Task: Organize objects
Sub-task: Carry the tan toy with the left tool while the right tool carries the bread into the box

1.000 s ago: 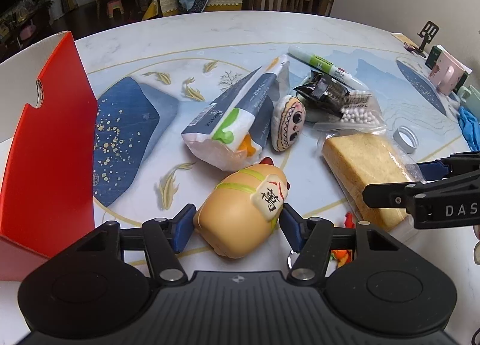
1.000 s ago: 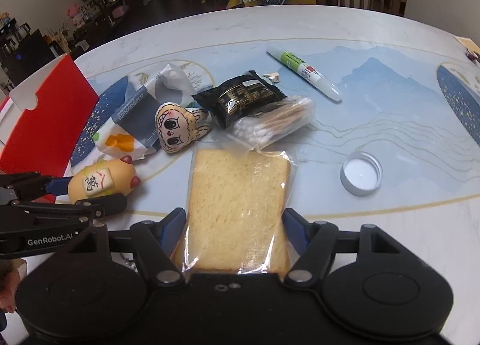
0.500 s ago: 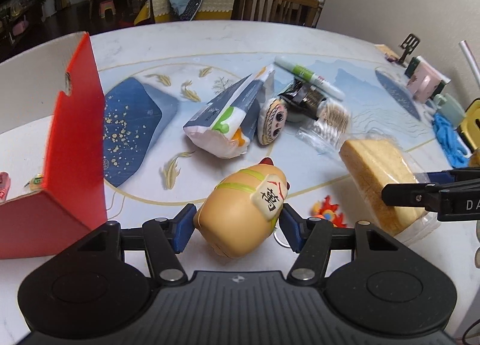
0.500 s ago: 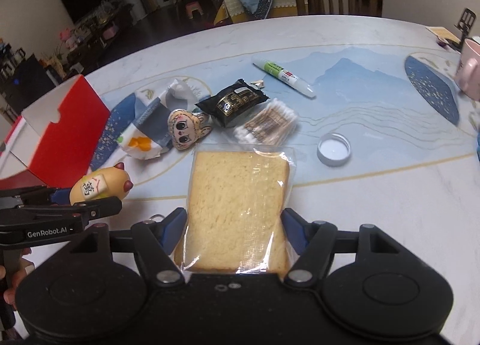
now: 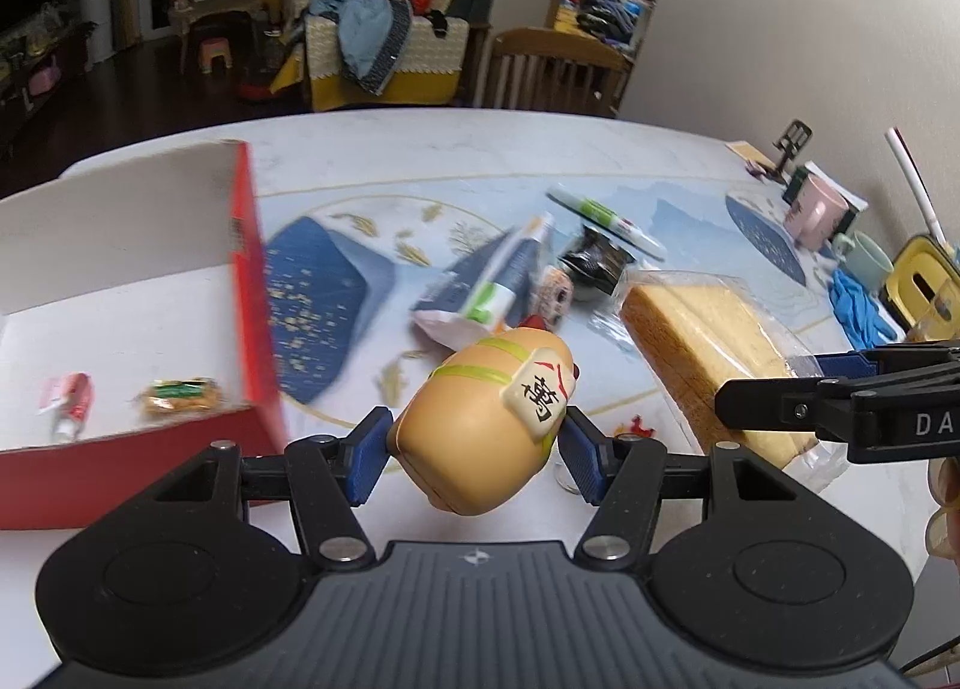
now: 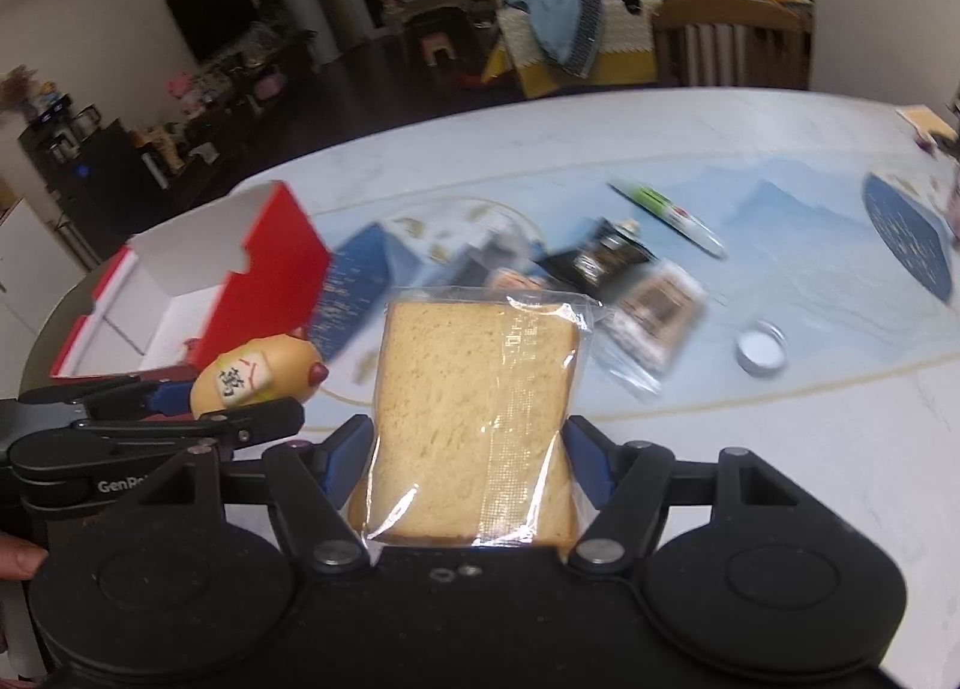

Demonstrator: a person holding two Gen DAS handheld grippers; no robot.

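Lifted off the tabletop (image 5: 600,149): toy (image 5: 486,425) clamped in left claw (image 5: 474,449), bread (image 6: 474,413) in right claw (image 6: 468,467). Box (image 5: 120,269) nearer left claw, toward left edge.

Glossy smooth toy figurine (image 5: 486,419); sliced bread (image 6: 474,419) with porous crumb in clear crinkled plastic wrap; red box (image 5: 252,299) of matt cardboard, white inside; table (image 6: 810,449) of smooth marble-look surface; wooden chair (image 5: 558,71).

The toy figure (image 5: 486,425) is tan with green stripes. The box (image 5: 252,293) is red outside, white inside. The bagged bread (image 6: 474,425) is golden.
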